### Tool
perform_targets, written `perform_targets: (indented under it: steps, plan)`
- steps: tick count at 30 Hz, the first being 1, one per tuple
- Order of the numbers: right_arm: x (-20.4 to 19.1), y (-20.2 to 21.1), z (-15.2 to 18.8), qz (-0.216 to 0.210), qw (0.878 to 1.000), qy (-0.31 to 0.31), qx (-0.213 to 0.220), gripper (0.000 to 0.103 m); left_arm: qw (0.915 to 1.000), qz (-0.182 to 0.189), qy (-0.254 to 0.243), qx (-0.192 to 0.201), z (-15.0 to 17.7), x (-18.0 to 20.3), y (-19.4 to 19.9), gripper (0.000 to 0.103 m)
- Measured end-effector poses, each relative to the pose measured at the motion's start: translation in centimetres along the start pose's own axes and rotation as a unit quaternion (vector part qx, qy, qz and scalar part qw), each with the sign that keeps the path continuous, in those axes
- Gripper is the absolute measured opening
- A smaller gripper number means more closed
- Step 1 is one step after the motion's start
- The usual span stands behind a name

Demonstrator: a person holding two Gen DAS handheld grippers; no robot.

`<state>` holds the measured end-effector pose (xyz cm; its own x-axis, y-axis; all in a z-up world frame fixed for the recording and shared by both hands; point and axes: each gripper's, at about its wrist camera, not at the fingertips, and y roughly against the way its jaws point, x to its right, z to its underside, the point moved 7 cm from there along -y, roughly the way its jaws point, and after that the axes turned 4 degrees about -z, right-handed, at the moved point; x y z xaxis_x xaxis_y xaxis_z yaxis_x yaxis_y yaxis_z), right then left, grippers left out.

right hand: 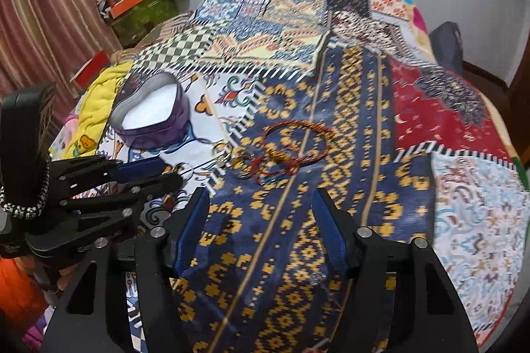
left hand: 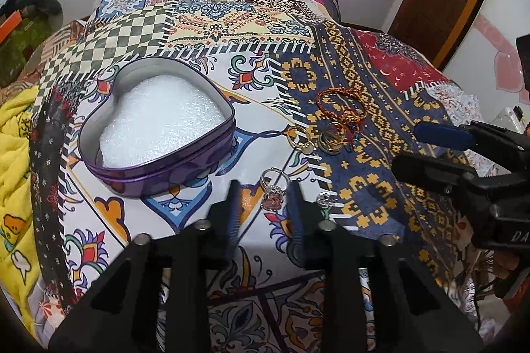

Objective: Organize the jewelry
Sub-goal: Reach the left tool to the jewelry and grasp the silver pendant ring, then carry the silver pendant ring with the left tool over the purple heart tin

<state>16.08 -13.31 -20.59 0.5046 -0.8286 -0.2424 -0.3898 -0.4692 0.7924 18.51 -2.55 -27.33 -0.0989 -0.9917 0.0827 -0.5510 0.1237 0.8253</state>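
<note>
Ring (left hand: 274, 189) between parted left gripper (left hand: 264, 192) fingers

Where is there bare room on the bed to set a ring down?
The white foam inside the heart tin is bare. The blue-and-gold quilt strip ahead of the right gripper is free too. It is crowded around the braided bracelet and gold rings, and between the left gripper's fingers.

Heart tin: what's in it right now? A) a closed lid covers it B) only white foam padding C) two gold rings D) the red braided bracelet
B: the open heart tin shows only white foam; the bracelet and gold rings lie on the bedspread beside it, and no lid is on it.
</note>
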Motion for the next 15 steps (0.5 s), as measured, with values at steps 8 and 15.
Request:
perform_targets:
  steps: [8, 15]
  plan:
    - [-2.2, -1.6, 0.4, -0.044, 0.998, 0.015, -0.039, 0.032, 0.9997, 0.013, 0.018, 0.002, 0.2, -0.7, 0.6, 0.013]
    - [-4.4, -3.0, 0.5, -0.061, 0.996, 0.039, -0.054, 0.027, 0.9997, 0.008, 0.022, 0.008, 0.9, -1.4, 1.7, 0.013]
